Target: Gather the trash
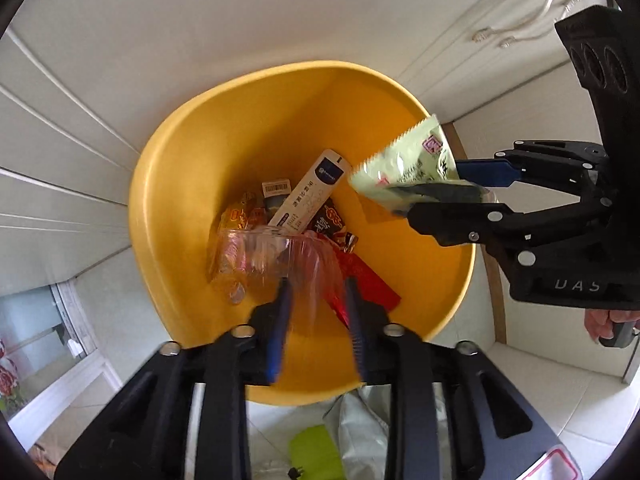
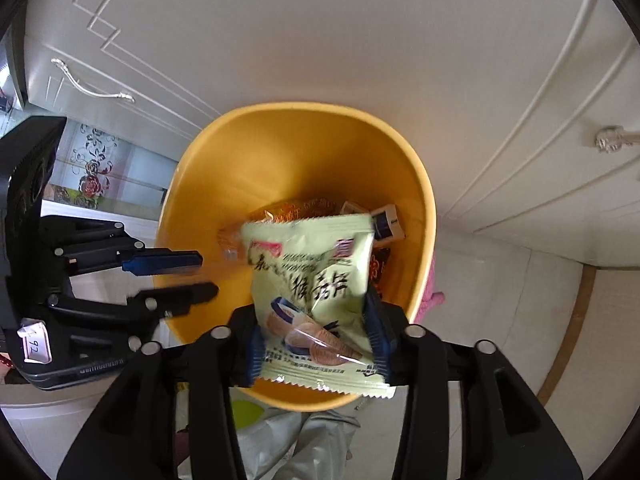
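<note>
A yellow bin [image 1: 248,128] stands on the floor and holds several wrappers, a white tube box [image 1: 308,192] and a clear plastic cup [image 1: 272,256]. My left gripper [image 1: 316,292] is open over the bin's near rim, with the clear cup lying just beyond its fingertips. My right gripper [image 2: 316,320] is shut on a pale green snack packet [image 2: 316,280] and holds it over the bin [image 2: 288,152]. In the left wrist view the right gripper [image 1: 436,196] comes in from the right with the packet [image 1: 404,160] above the bin's right rim.
White cabinet doors with handles [image 2: 92,88] stand behind the bin. A grey plastic bag [image 1: 360,428] and a lime green item [image 1: 316,452] lie on the floor in front of the bin. A pink item [image 2: 430,300] sits right of the bin.
</note>
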`<state>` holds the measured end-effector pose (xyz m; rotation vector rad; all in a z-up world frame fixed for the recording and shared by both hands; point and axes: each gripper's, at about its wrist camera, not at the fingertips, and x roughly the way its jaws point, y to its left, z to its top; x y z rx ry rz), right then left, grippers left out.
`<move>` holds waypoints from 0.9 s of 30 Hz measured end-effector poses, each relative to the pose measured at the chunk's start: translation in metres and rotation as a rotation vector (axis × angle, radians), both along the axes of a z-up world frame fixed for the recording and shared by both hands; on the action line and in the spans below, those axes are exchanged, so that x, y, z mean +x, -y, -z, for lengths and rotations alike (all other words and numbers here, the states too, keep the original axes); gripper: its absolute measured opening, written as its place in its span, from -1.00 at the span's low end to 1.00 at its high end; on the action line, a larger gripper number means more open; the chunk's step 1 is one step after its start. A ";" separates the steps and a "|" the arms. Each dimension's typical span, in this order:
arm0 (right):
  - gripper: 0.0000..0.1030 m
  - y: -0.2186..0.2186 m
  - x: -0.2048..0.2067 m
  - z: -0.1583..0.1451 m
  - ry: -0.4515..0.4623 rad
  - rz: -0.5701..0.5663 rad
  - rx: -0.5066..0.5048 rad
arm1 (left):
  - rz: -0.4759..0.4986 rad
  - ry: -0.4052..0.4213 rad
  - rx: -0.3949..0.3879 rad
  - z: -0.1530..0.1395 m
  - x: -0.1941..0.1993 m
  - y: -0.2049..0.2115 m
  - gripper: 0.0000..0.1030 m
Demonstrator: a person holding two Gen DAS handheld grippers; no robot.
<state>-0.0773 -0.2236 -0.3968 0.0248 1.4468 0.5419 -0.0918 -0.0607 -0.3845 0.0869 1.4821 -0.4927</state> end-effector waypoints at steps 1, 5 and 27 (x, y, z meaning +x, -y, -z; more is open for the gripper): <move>0.09 0.000 0.001 -0.001 0.005 -0.001 -0.003 | -0.006 0.001 0.000 -0.001 0.001 -0.001 -0.27; 0.22 0.001 0.005 -0.003 0.010 0.009 0.005 | -0.015 0.012 0.001 -0.004 0.002 -0.005 -0.09; 0.41 0.019 -0.036 -0.079 0.144 0.190 -0.032 | -0.250 0.137 0.102 -0.055 -0.025 -0.028 0.83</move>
